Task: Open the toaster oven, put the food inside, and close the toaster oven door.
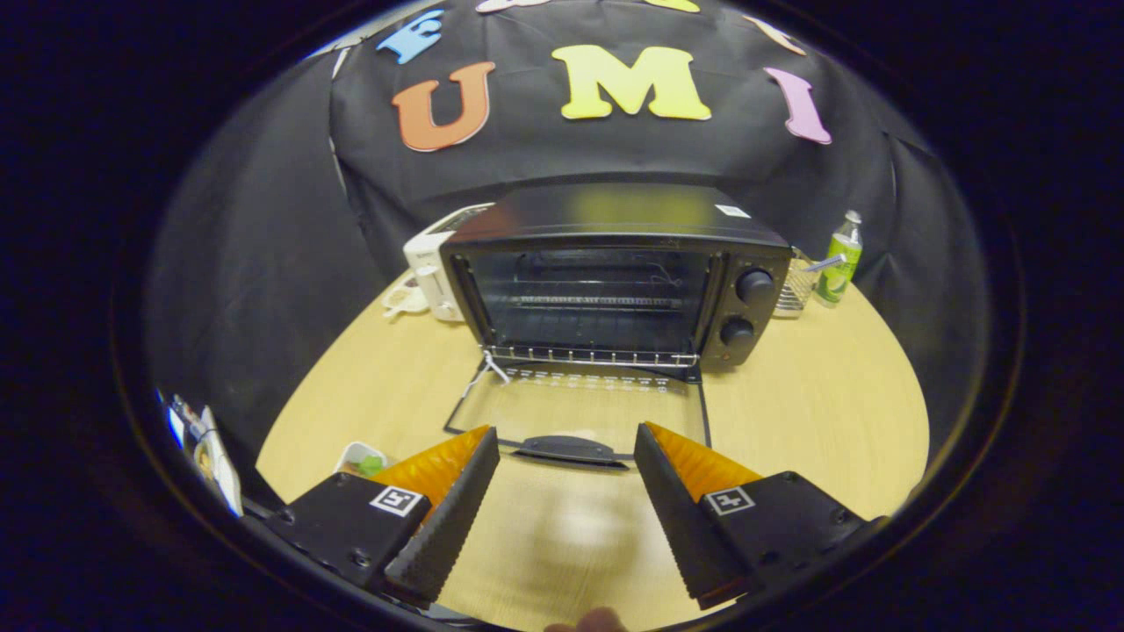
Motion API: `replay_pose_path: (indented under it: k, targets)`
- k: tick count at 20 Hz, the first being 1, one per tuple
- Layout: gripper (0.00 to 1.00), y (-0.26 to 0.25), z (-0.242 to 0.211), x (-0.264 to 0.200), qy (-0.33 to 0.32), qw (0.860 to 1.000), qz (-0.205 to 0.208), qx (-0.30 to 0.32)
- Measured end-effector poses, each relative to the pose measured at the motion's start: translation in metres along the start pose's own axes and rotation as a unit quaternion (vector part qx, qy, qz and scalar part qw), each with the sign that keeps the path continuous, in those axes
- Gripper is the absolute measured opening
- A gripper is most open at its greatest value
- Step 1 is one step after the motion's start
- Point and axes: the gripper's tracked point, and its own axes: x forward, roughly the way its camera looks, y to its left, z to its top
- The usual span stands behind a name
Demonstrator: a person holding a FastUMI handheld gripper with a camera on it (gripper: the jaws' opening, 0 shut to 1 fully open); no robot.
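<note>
The toaster oven (615, 281) door (575, 408) lies open for loading; the hand-held gripper (566, 439) is wide apart, holding nothing, above the handle (569, 449).

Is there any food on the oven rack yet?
No, the rack inside the open toaster oven is bare, and the claw is open and holds nothing.

The white toaster (430, 263) is half hidden behind the toaster oven (615, 281). A small dish (362, 458) with something green, lower left, is partly covered by the gripper (566, 448)'s spread, empty fingers. The tabletop (571, 527) between them looks blurred.
</note>
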Motion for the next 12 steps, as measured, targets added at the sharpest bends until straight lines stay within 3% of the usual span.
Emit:
replay_pose_path:
  k: [5, 7, 12]
  targets:
    - [1.00, 0.033, 0.003, -0.048, 0.076, 0.986, 0.137, 0.058]
    - [1.00, 0.059, -0.002, -0.062, 0.120, 0.969, 0.195, 0.096]
    - [1.00, 0.105, -0.037, -0.050, 0.215, 0.935, 0.228, 0.163]
